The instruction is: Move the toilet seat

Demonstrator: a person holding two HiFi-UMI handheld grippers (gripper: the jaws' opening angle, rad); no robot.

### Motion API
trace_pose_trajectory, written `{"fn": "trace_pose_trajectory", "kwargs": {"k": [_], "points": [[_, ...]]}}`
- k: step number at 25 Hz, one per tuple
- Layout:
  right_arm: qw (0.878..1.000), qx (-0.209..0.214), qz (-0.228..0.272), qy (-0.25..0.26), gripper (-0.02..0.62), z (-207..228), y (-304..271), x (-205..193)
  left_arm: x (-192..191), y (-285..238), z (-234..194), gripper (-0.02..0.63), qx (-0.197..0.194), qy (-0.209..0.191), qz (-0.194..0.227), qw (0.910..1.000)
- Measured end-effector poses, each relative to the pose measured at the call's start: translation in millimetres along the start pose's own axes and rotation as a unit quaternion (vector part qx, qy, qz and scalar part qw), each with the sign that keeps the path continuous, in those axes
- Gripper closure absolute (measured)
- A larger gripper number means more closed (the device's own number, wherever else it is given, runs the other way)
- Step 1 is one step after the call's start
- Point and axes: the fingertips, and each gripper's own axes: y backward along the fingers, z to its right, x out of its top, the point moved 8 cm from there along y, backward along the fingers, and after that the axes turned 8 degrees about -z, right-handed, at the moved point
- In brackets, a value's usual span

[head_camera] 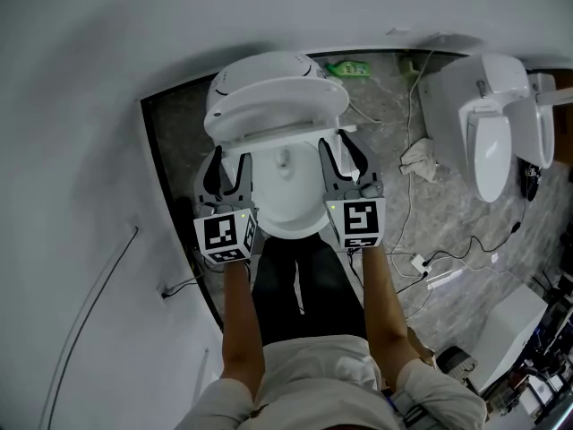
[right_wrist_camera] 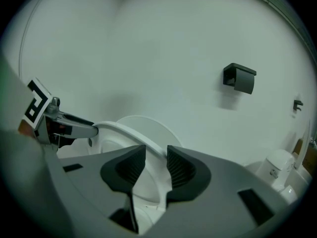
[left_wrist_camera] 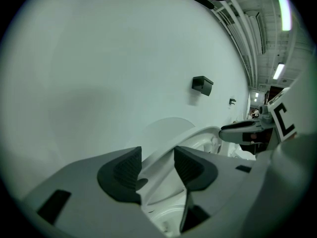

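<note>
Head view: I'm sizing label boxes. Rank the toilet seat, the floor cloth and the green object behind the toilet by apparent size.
1. seat, clearly largest.
2. cloth.
3. green object, smallest; it looks only a little smaller than the cloth and lies farther off, so that pair is unsure.

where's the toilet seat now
Head view centre: toilet seat tilted up over the bowl, its sides between the left gripper and the right gripper.

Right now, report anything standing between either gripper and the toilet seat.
Nothing visible does. The toilet seat rim runs between the jaws of the left gripper and the right gripper, with no other object in either gap.
</note>
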Motion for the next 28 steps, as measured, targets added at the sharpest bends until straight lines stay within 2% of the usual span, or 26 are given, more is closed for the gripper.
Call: {"fn": "trace_pose_trajectory", "kwargs": {"k": [28], "points": [[1.0, 0.003, 0.015, 0.001, 0.451, 16.8, -44.8, 22.5, 20.6, -40.6, -16.6, 0.394, 0.032, 0.007, 0.017, 0.9993]]}}
